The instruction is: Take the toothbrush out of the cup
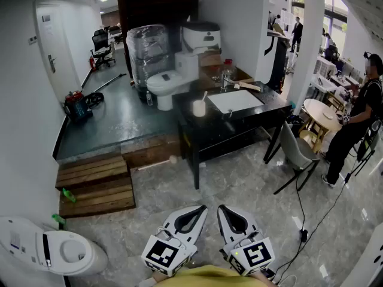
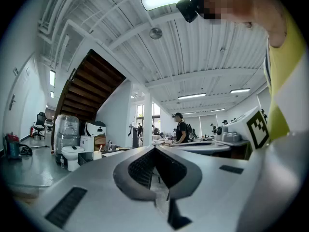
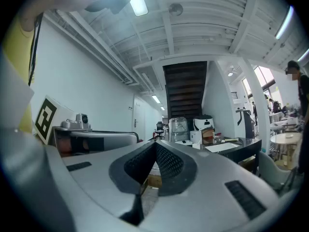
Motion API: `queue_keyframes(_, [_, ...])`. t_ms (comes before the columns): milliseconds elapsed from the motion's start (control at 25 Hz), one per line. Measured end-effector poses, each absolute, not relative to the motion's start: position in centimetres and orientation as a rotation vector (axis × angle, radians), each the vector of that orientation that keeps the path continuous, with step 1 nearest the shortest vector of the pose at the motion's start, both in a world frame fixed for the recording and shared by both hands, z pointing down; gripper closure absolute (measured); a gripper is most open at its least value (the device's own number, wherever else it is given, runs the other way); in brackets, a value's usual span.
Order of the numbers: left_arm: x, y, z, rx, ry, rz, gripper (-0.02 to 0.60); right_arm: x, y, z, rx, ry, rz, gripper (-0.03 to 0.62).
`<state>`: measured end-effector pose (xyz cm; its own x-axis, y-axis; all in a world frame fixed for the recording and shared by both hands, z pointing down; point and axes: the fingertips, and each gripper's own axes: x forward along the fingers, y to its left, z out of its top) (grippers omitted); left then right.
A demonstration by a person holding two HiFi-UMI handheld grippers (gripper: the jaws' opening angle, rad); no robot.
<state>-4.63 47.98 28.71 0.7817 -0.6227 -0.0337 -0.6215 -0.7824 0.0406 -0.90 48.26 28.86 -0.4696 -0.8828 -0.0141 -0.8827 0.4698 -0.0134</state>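
Observation:
A white cup (image 1: 199, 107) stands on the black table (image 1: 251, 119), left of the sink basin, with a toothbrush (image 1: 203, 95) leaning out of its top. Both grippers hang low and close to my body, far from the table. My left gripper (image 1: 201, 209) is shut with nothing in it, and my right gripper (image 1: 221, 208) beside it is shut and empty too. In the left gripper view the jaws of the left gripper (image 2: 154, 149) meet at the tip, and the cup (image 2: 97, 154) is tiny in the distance. The right gripper (image 3: 155, 143) shows its jaws pressed together in the right gripper view.
A white sink basin (image 1: 235, 100) lies in the table top. A toilet (image 1: 164, 85) stands on the raised platform behind, with wooden steps (image 1: 96, 184) at its front. Another white toilet (image 1: 51, 250) sits at the lower left. A grey chair (image 1: 296, 151) and a person (image 1: 356, 118) are at the right.

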Motion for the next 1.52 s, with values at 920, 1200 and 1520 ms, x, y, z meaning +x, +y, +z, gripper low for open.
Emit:
queue_keyframes(920, [-2.2, 48.9, 29.0, 2.912, -1.082, -0.062, 0.572, 1.5, 48.9, 28.6, -1.526, 2.711, -0.021, 0.578])
queue_keyframes(1200, [-1.9, 48.1, 29.8, 2.873, -1.13, -0.051, 0.572, 2.1, 48.3, 29.1, -1.472, 2.738, -0.068, 0.579])
queue_keyframes(1520, [-1.2, 43.5, 30.0, 2.88, -1.128, -0.067, 0.572, 2.7, 43.9, 30.1, -1.456, 2.754, -0.072, 0.579])
